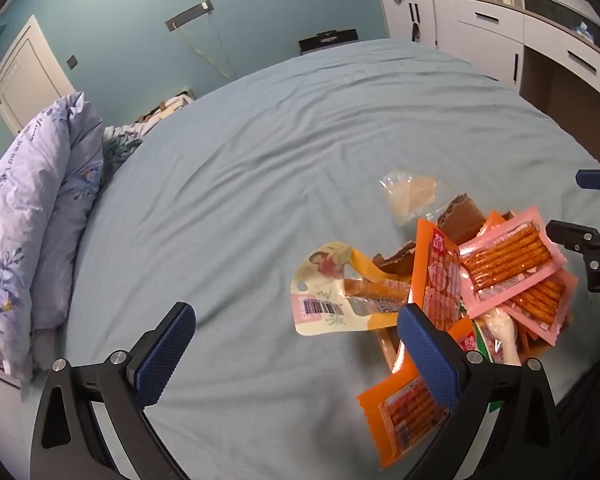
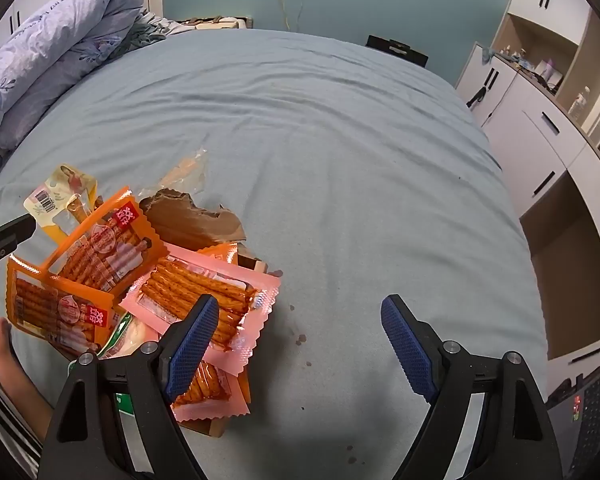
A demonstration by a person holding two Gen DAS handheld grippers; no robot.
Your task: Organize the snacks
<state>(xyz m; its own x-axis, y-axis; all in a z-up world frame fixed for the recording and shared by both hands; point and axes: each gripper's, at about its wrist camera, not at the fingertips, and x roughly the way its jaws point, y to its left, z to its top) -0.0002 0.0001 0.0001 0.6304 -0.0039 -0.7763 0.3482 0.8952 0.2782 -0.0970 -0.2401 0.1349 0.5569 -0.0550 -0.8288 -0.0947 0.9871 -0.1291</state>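
Note:
A heap of snack packets lies on a torn brown cardboard box on the bed. Pink packets of spicy sticks sit on top, with orange packets and a yellow packet with a barcode beside them. A clear wrapper lies just beyond. My left gripper is open, its right finger over the heap's left edge, nothing between the pads. My right gripper is open over bare sheet, its left finger above a pink packet.
The blue-grey bed sheet stretches far and to the right of the heap. A lilac floral duvet is bunched at the left edge. White cabinets stand along the right. A person's bare foot shows at lower left.

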